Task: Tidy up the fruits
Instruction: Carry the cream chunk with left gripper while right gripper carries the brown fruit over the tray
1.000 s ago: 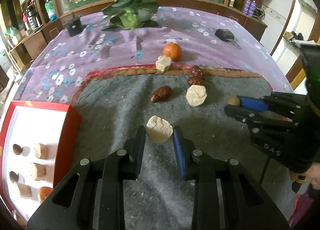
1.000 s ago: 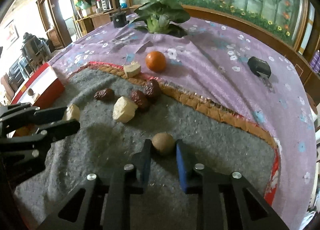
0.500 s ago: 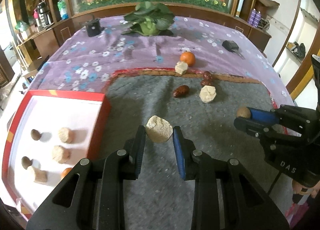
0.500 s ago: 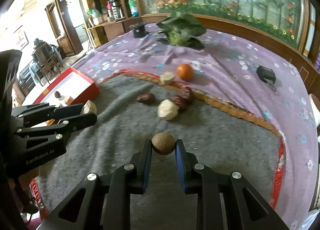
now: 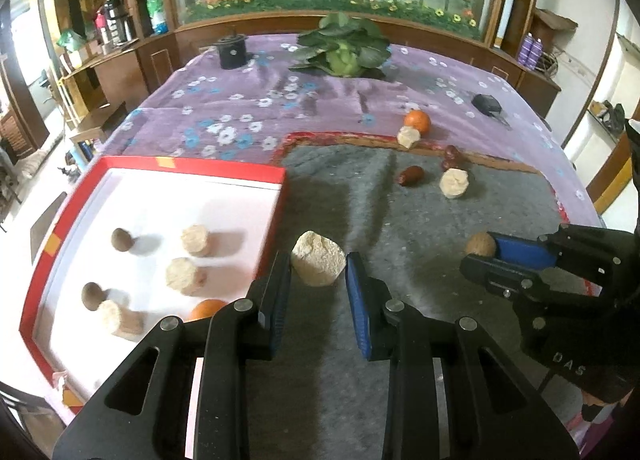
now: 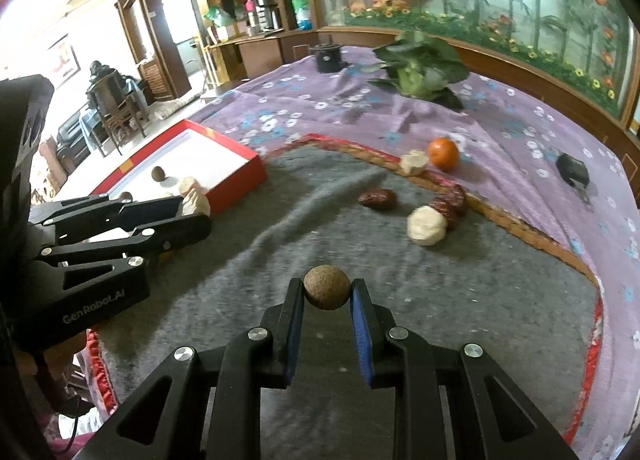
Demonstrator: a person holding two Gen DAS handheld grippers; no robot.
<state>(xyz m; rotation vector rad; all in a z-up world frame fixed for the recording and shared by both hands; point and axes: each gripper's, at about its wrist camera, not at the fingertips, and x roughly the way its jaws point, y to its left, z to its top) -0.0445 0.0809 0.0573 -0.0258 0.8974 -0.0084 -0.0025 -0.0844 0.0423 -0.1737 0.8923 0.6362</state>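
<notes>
Gripping, left tool (image 5: 319,274): pinched a pale, lumpy chunk (image 5: 318,263) between its pads, held above the grey mat (image 5: 400,228) just beside the red tray's (image 5: 192,170) right wall.
Right tool (image 6: 327,294): pinched a small round brown fruit (image 6: 327,287), held above the grey mat near its middle.
Writing, left tool body: "GenRobot.AI" was readable in the right wrist view.
Writing, right tool body: "DAS" was readable in the left wrist view.
Red tray: lay at the left of the tabletop, white inside; it held two small brown balls (image 5: 121,239), three pale chunks (image 5: 195,241) and part of an orange fruit (image 5: 206,309) behind the left tool's finger.
Left on the mat: one dark red date (image 5: 410,175) apart, another date (image 5: 452,156) touching a pale chunk (image 5: 454,184).
Mat's far border: a pale chunk (image 5: 408,137) touched an orange (image 5: 418,122) that sat on the purple flowered cloth (image 5: 240,116).
Far cloth: a leafy green vegetable (image 5: 344,48), a black round container (image 5: 232,52) and a small black object (image 5: 486,103); no writing could be read on them.
</notes>
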